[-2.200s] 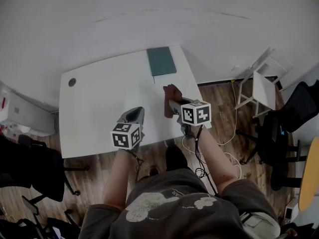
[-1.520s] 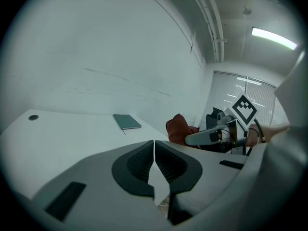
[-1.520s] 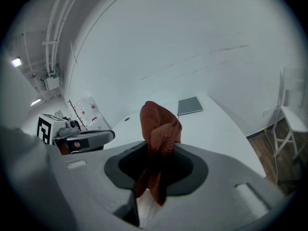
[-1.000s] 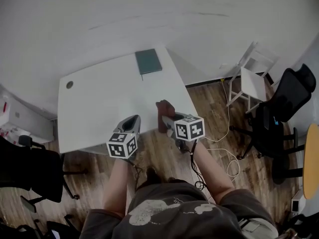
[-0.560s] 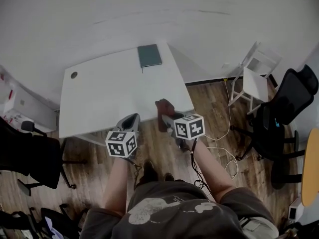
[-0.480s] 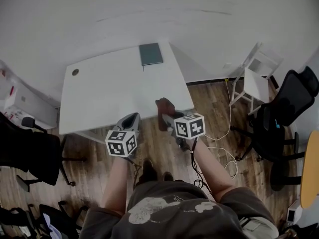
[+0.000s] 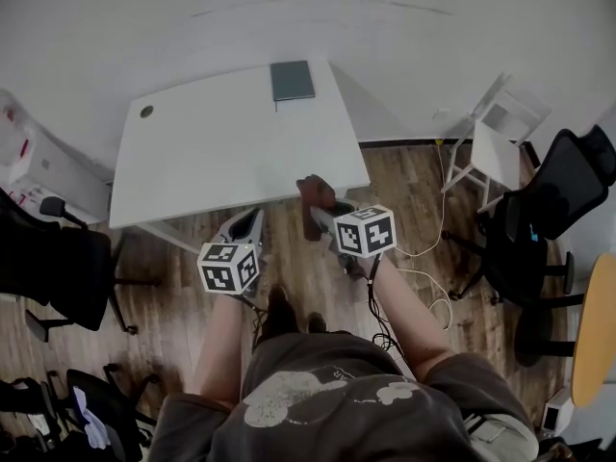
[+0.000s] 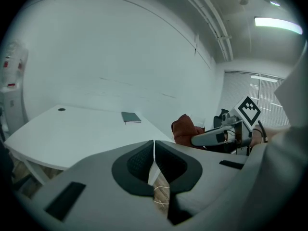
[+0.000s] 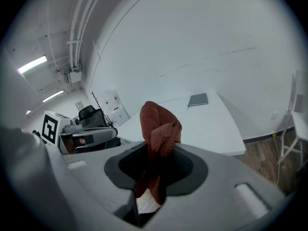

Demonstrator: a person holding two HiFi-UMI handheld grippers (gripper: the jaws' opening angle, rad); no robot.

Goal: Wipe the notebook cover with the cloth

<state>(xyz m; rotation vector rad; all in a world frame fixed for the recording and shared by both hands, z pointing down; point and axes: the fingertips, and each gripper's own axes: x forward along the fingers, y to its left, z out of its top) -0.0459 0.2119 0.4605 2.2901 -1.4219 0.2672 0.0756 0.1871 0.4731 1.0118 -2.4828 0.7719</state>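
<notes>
Two tools are hovering off the table: right gripper clamping the cloth, left gripper pressed together and empty, apparently needing to reach the far notebook.

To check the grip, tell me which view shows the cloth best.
The right gripper view: the cloth fills the centre, pinched in the right claw. The head view shows only a small reddish lump; the left gripper view shows it from the side, smaller.
</notes>
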